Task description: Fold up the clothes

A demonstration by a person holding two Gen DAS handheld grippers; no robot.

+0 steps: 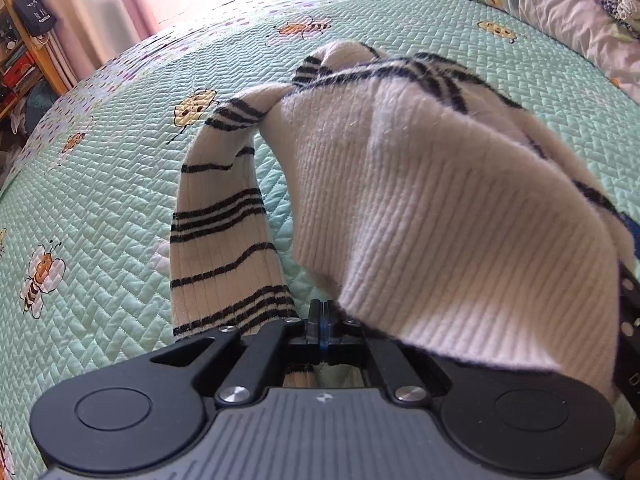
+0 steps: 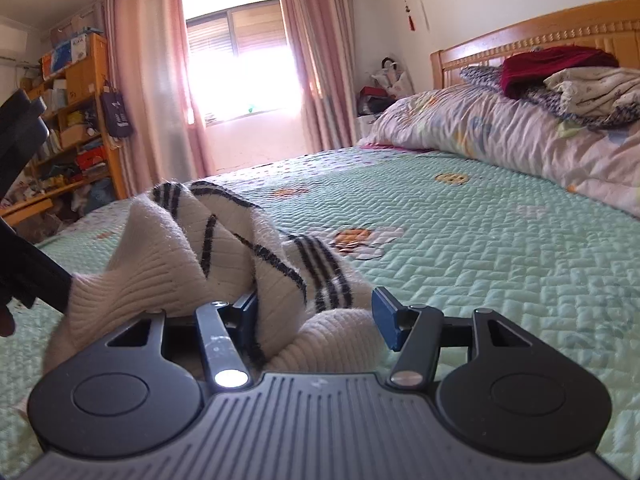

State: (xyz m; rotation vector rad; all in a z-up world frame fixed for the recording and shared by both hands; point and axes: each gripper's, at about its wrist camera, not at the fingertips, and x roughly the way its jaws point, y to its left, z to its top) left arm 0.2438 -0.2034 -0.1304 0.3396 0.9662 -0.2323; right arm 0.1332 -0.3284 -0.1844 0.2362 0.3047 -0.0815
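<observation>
A white ribbed sweater with black stripes (image 1: 440, 184) lies bunched on the green quilted bedspread (image 1: 100, 184), with one sleeve (image 1: 224, 232) trailing toward me. My left gripper (image 1: 323, 312) is shut, pinching the sweater's plain hem and lifting it off the bed. In the right wrist view the same sweater (image 2: 224, 248) is heaped low in front. My right gripper (image 2: 316, 316) is open around a fold of it; its blue pads (image 2: 386, 320) are wide apart and press nothing. The left gripper (image 2: 28, 276) shows at the left edge, pulling a corner of the knit taut.
A floral duvet (image 2: 520, 136) with a pile of clothes (image 2: 560, 76) lies along the wooden headboard (image 2: 532, 36). Cluttered shelves (image 2: 76, 112) and pink curtains (image 2: 148, 92) by the window stand beyond the bed's far side. Open bedspread (image 2: 480, 240) stretches to the right of the sweater.
</observation>
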